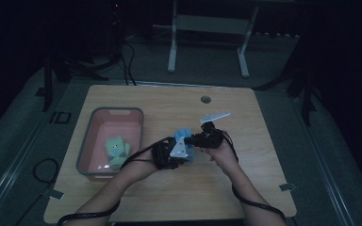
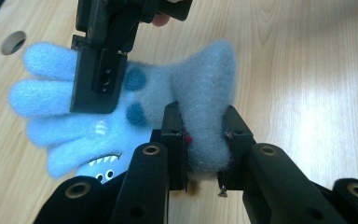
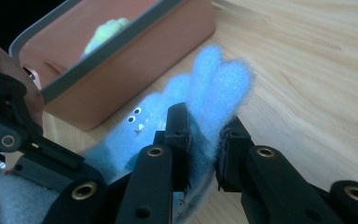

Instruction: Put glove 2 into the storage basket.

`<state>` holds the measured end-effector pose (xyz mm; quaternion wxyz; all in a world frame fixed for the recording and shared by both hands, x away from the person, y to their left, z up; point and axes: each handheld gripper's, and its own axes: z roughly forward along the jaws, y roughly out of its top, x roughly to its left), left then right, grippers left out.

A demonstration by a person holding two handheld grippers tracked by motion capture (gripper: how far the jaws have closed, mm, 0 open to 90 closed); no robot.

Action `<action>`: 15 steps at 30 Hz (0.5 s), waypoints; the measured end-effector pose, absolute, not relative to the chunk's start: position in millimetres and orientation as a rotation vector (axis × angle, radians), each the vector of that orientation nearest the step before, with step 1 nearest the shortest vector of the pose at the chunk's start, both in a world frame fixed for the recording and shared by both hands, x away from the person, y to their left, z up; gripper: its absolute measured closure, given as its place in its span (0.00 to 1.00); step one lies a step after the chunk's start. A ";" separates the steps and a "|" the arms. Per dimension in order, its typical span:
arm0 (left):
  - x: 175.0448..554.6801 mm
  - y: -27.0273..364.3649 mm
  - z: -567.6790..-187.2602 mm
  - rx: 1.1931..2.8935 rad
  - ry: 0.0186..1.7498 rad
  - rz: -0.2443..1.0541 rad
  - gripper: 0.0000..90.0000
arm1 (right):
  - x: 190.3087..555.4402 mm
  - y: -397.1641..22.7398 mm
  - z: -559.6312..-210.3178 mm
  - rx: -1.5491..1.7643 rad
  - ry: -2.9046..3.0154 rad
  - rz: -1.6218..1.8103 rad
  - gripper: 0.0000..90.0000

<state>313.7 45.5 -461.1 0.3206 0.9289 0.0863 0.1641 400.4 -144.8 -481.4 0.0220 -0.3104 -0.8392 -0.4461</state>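
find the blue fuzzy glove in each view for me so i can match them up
High view: the blue glove sits mid-table between the two hands, just right of the pink bin.
Left gripper view: it spreads across the centre-left, its cuff end pinched in the left tongs, its fingers held by the right tongs.
Right gripper view: it runs from centre to lower left, its fingers clamped in the right tongs.
Shared landmark: the wooden table.

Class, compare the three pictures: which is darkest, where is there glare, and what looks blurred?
High view: darkest, dim all round the table. Left gripper view: bright, with glare on the wood right of the blue glove. Right gripper view: the bin behind is soft, and the glove's fuzzy edges look blurred.
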 end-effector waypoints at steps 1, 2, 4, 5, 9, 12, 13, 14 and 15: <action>312.7 48.1 -459.5 2.445 0.226 0.440 0.85 | 400.4 -141.7 -479.7 -0.950 -2.602 -1.384 0.86; 311.9 50.9 -458.0 2.444 0.232 0.441 0.85 | 400.1 -138.3 -477.8 -0.941 -2.607 -1.390 0.86; 309.8 56.6 -455.2 2.447 0.235 0.456 0.85 | 399.4 -130.9 -473.8 -0.914 -2.619 -1.394 0.86; 309.3 59.8 -453.6 2.450 0.235 0.460 0.85 | 399.0 -127.3 -471.7 -0.908 -2.625 -1.399 0.86; 306.2 73.4 -449.7 2.452 0.250 0.478 0.85 | 398.2 -111.7 -466.0 -0.865 -2.638 -1.419 0.86; 304.4 84.2 -448.2 2.454 0.262 0.491 0.85 | 398.2 -98.9 -462.9 -0.839 -2.642 -1.422 0.86; 304.2 88.0 -447.7 2.455 0.267 0.489 0.85 | 398.4 -94.6 -461.9 -0.836 -2.642 -1.425 0.86; 303.7 92.0 -447.1 2.456 0.273 0.491 0.85 | 398.6 -90.2 -460.8 -0.827 -2.641 -1.426 0.87; 303.2 96.3 -446.2 2.453 0.282 0.494 0.85 | 398.4 -85.5 -459.8 -0.822 -2.639 -1.429 0.86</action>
